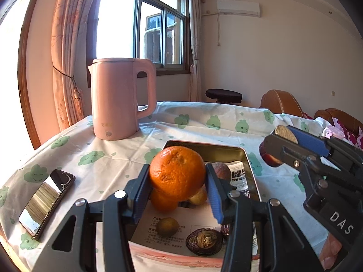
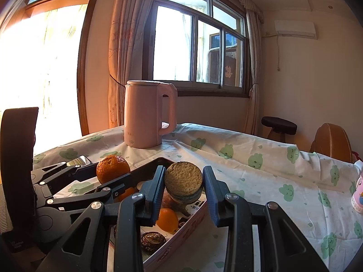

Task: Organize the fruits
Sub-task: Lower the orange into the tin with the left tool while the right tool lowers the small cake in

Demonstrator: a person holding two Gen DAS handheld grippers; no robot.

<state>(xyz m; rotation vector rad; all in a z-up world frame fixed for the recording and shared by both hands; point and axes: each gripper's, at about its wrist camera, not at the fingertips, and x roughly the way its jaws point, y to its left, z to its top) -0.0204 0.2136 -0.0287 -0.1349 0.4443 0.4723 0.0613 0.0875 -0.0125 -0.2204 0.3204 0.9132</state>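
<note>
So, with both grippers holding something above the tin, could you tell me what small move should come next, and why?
Probably lower the left gripper slightly toward the bare far half of the rectangular metal tin. It holds the large orange mandarin above a smaller orange fruit, so releasing there might send it rolling.

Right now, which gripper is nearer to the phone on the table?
Left. The left gripper, holding the orange over the tin, is just beside the phone. The right gripper is beyond the tin's far side, further from it.
</note>
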